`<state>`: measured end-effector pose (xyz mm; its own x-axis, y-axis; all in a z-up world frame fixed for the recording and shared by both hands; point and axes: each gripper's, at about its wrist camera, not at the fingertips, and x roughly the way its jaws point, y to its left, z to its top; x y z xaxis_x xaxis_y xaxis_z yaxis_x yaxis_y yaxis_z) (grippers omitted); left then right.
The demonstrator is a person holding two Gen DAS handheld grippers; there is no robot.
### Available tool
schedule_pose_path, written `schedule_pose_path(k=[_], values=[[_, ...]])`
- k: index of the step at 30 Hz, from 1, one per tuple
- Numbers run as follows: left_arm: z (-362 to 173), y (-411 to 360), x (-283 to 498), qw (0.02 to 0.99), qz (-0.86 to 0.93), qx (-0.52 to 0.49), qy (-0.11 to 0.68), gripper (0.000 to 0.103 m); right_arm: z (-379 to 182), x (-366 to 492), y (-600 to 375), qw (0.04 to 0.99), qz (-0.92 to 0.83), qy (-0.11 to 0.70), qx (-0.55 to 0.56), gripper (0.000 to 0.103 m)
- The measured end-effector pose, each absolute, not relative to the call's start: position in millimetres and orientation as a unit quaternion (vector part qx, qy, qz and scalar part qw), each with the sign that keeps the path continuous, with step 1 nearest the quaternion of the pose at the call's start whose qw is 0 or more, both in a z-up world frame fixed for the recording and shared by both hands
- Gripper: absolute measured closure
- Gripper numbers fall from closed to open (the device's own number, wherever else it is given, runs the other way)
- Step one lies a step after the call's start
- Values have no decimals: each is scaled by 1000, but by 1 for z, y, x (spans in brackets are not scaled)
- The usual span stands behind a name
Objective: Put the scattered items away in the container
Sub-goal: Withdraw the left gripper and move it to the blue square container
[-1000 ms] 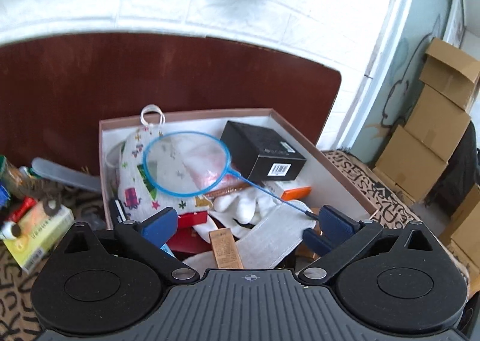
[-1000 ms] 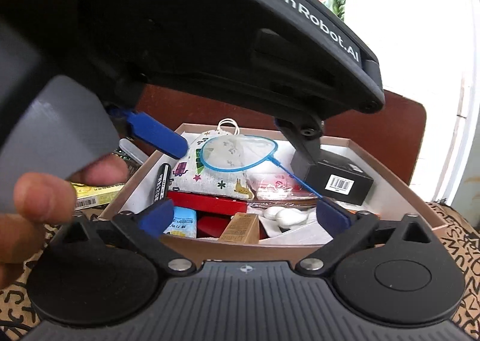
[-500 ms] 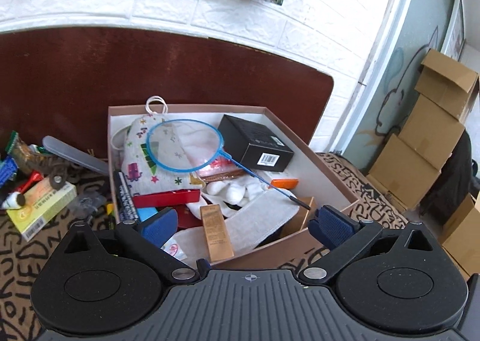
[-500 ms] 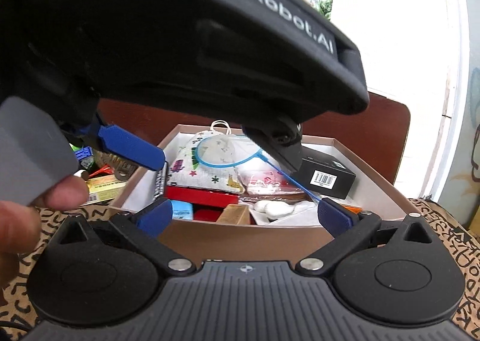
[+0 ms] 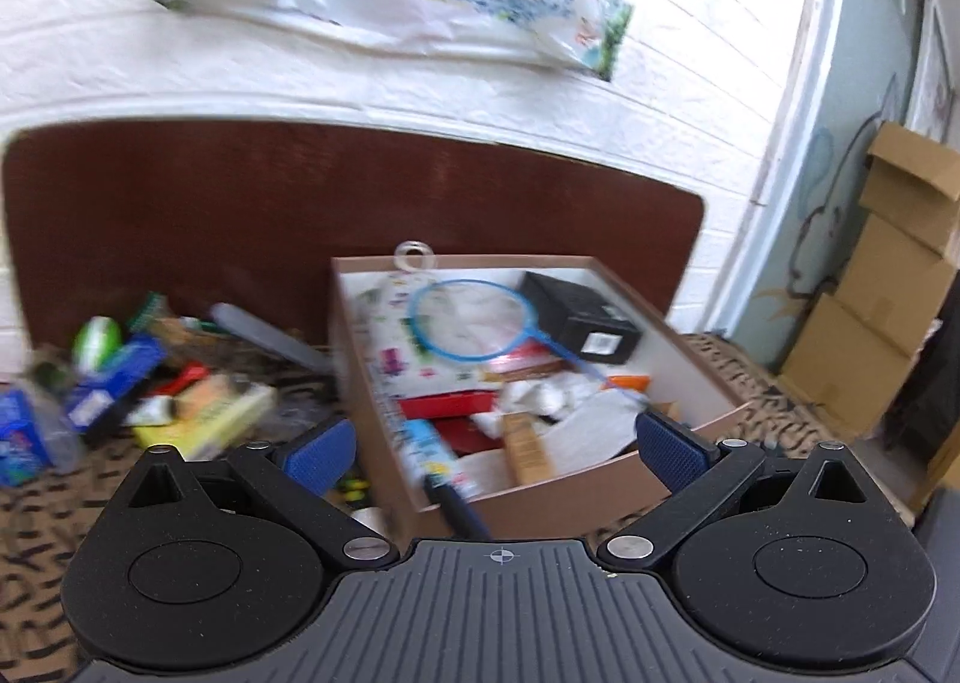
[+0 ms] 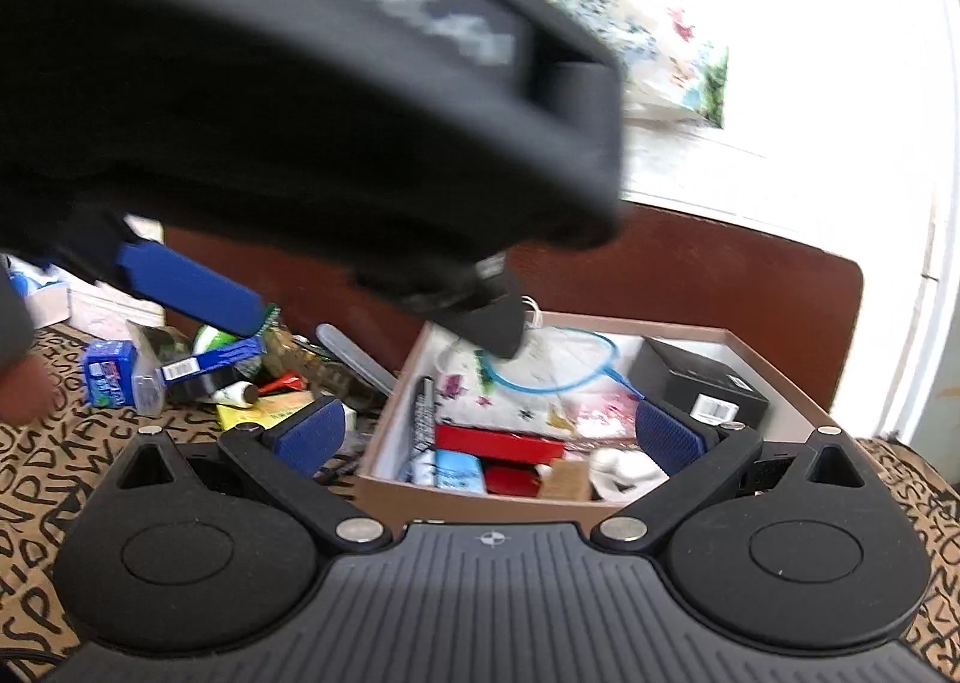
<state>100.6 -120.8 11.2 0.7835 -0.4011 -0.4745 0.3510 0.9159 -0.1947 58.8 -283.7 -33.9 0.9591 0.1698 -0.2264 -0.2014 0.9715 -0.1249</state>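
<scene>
Left gripper (image 5: 501,446) with its jaws spread wide and nothing between them, blue pads either side of the near corner of the box (image 5: 558,497), hanging above it. Right gripper (image 6: 489,437) the same story: jaws wide apart, empty, framing the box's near wall (image 6: 474,506) from low down. Above the right wrist's view looms the left gripper's black body (image 6: 300,101), blurred, one blue pad (image 6: 186,287) poking out over the loose pile. Inside the box, a blue-rimmed hand net (image 5: 471,323) lies on top of a white printed cloth pouch (image 5: 396,335), its thin handle running toward the near right corner; a black carton (image 5: 579,317) with a barcode label sits at the far right, a red flat case (image 6: 498,443) and a tan little carton (image 5: 528,446) nearer the front, with white cloth (image 5: 576,431) bundled beside them. Left of the box, on the patterned cloth surface (image 6: 42,479), the scattered items remain: a blue pack (image 6: 108,371), a yellow box (image 5: 204,419), a green-and-white roll (image 5: 96,341), a pale grey stick (image 5: 270,338) leaning toward the box wall, all blurred in the left view. A thumb (image 6: 21,392) shows at the far left edge. Brown headboard (image 5: 300,215) behind, stacked cardboard boxes (image 5: 876,323) off right.
</scene>
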Motion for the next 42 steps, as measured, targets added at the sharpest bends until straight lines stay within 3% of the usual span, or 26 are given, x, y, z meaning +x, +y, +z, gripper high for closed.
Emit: schedule_pose_path(k=[13, 26, 42], values=[[28, -57, 65, 962, -134, -61, 231, 0, -28, 40, -243, 981, 143, 89, -93, 1], [-13, -55, 78, 949, -147, -64, 270, 0, -42, 49, -217, 969, 185, 110, -118, 0], [-63, 53, 118, 939, -44, -103, 326, 0, -72, 83, -136, 933, 277, 170, -154, 0]])
